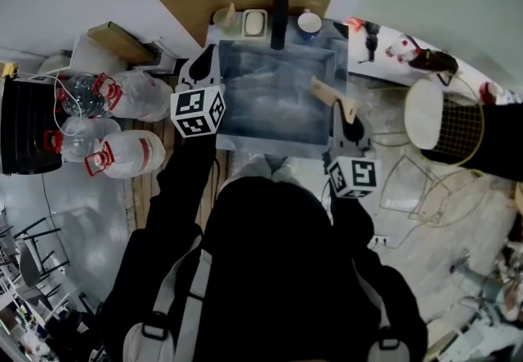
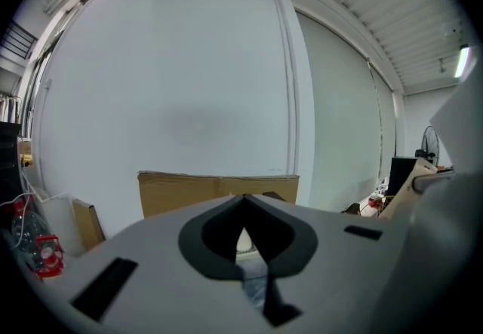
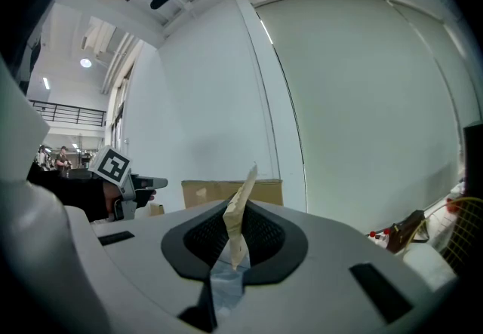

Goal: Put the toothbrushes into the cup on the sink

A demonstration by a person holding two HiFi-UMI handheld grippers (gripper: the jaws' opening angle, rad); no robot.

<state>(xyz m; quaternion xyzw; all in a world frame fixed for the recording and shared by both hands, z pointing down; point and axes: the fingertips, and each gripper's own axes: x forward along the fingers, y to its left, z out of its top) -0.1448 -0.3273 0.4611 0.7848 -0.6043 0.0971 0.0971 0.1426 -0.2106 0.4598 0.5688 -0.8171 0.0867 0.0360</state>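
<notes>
Wooden toothbrush (image 3: 238, 213) is clamped in the right claw (image 1: 340, 109) at the sink's (image 1: 270, 99) right edge. Its length angles toward the back edge, where the cup (image 1: 309, 23) stands just ahead. Left claw (image 1: 206, 58), closed on nothing, hangs at the left edge.

Black long-sleeve top (image 1: 270, 254), pale grey shoulder straps (image 1: 176, 291). Left gripper (image 1: 207, 51) and right gripper (image 1: 338, 107) are both grey with black-lined jaws and black-and-white marker cubes (image 1: 197, 111).

Light: cool, even, indoor; strip lamp (image 2: 462, 61) glowing far right, round lamp (image 3: 85, 62) far left.
Head view: dim, grey, soft; faint sheen on floor (image 1: 82, 221) at left.
Edges: strong fisheye bending, black corners in both gripper views.
Focus: left gripper (image 2: 243, 208) and right gripper (image 3: 235, 212) blurred near the lens.
</notes>
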